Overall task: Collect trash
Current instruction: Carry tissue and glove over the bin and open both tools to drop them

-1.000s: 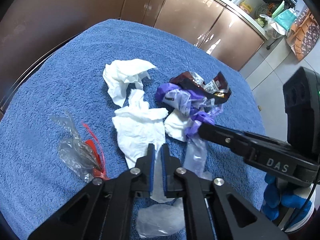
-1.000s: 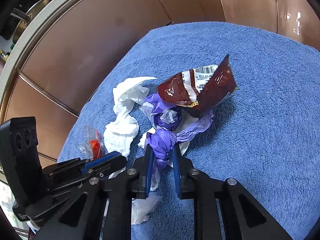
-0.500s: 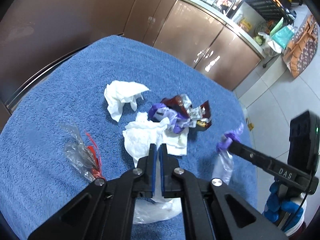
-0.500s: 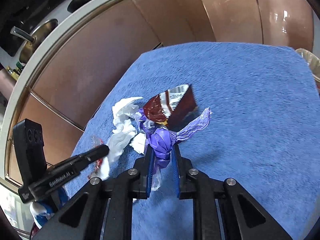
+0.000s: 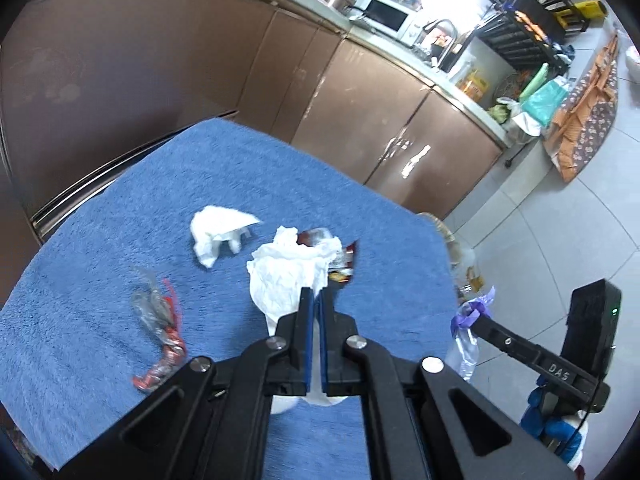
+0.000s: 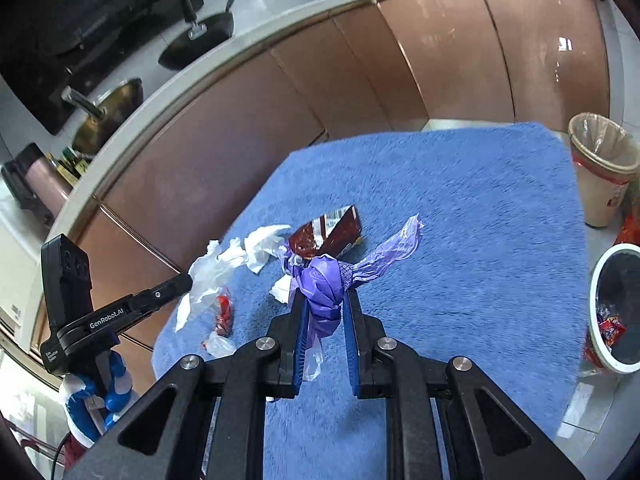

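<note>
Left hand-held gripper (image 5: 314, 300) clamps white tissue (image 5: 280, 276) — right hand-held gripper (image 6: 324, 300) grips purple bag (image 6: 324, 284)

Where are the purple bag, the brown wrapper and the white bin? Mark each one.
purple bag (image 6: 322, 290), right wrist view, bunched middle between the fingers.
brown wrapper (image 6: 320, 234), right wrist view, glossy face.
white bin (image 6: 596, 280), right wrist view, left rim.

The left gripper (image 5: 313, 300) has its blue-padded fingers (image 5: 305, 320) pinched on a crumpled white tissue (image 5: 282, 276) above the blue towel (image 5: 100, 280) on the bench. Just beyond the tissue peeks a dark red snack wrapper (image 5: 347, 262). Farther ahead to the left lies another white tissue (image 5: 218, 232), and left of the fingers a clear wrapper with red strips (image 5: 158, 320). Off to the right, past the bench's edge, the right gripper (image 5: 474, 314) clamps a purple plastic bag (image 5: 470, 312).
</note>
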`<state>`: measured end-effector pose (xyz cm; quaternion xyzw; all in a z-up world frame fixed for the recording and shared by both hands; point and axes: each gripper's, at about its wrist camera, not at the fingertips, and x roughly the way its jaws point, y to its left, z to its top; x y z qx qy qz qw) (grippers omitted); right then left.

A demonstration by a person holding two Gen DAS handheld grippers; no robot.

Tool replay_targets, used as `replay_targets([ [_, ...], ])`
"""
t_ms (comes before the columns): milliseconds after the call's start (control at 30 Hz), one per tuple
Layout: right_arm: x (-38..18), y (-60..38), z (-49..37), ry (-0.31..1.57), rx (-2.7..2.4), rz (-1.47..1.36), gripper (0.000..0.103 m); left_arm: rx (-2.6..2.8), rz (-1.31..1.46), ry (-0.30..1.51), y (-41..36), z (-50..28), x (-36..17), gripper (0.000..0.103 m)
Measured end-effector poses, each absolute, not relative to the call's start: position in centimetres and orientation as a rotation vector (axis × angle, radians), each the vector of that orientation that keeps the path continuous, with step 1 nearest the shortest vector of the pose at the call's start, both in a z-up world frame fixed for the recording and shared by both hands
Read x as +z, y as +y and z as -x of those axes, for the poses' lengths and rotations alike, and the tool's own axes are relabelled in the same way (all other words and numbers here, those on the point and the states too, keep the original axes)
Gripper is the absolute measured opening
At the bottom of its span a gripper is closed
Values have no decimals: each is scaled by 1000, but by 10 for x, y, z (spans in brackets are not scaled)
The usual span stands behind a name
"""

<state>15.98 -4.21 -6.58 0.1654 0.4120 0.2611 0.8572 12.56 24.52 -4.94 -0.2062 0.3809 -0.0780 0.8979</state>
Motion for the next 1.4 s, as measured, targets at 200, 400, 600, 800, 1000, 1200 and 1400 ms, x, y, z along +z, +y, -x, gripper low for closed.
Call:
replay_targets([
  [200, -53, -90, -141, 814, 521, -406, 17, -242, 431, 761, 202, -127, -24, 2],
  [400, -53, -155, -131, 767, 443, -483, 17, -364, 392, 769, 128, -147, -8, 2],
  [600, -63, -237, -133, 736, 288, -524, 17, -515, 324, 824, 22, -183, -12, 2],
  [800, -92, -321, -147, 738, 84, -515, 17, -674, 243, 933, -100, -227, -45, 2],
  [1000, -144, -384, -177, 796, -57, -534, 17, -758, 166, 1056, -206, -267, -102, 2],
  [1200, -202, -415, -208, 885, -142, -553, 17, -740, 118, 1144, -262, -301, -155, 2],
  [1400, -243, -424, -233, 957, -177, -529, 20, -707, 148, 1199, -274, -330, -194, 4],
])
